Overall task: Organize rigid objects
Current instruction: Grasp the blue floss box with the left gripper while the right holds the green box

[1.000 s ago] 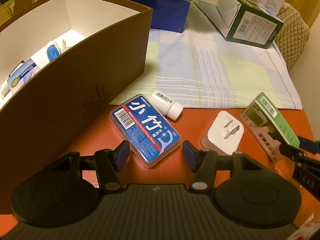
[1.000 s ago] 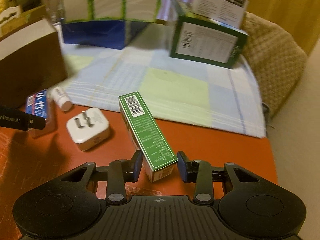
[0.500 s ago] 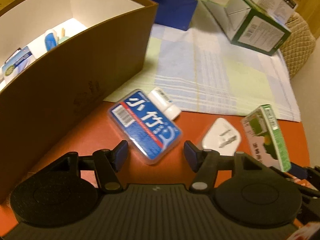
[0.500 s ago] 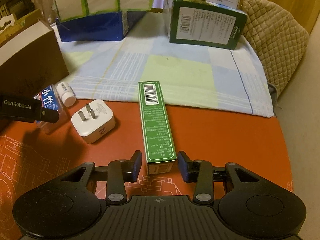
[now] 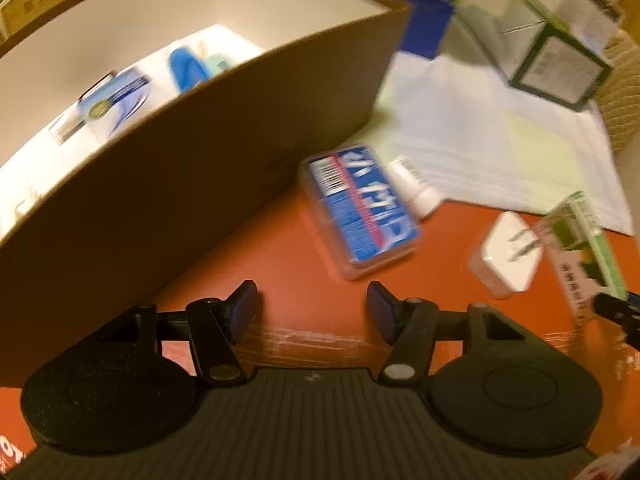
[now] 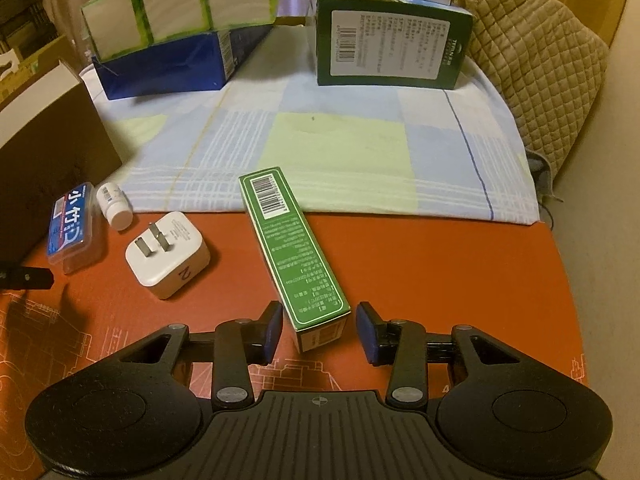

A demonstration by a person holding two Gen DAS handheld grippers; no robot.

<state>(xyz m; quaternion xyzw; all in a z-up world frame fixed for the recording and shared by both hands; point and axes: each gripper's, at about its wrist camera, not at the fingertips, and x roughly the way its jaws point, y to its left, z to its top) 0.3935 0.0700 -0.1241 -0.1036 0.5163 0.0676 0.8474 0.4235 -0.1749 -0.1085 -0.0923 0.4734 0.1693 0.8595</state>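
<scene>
Left tongs [image 5: 312,306]: open, empty | right tongs [image 6: 316,326]: apart, straddling green carton [image 6: 294,256], pads not touching | bench [image 6: 440,280]

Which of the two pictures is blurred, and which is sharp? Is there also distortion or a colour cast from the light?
Left wrist view: motion blur smears the blue floss case and the white plug adapter; the brown box bows from fisheye distortion. Right wrist view: sharp, the barcode on the green carton is crisp; edges curve too. Both views carry a warm yellowish cast.
</scene>
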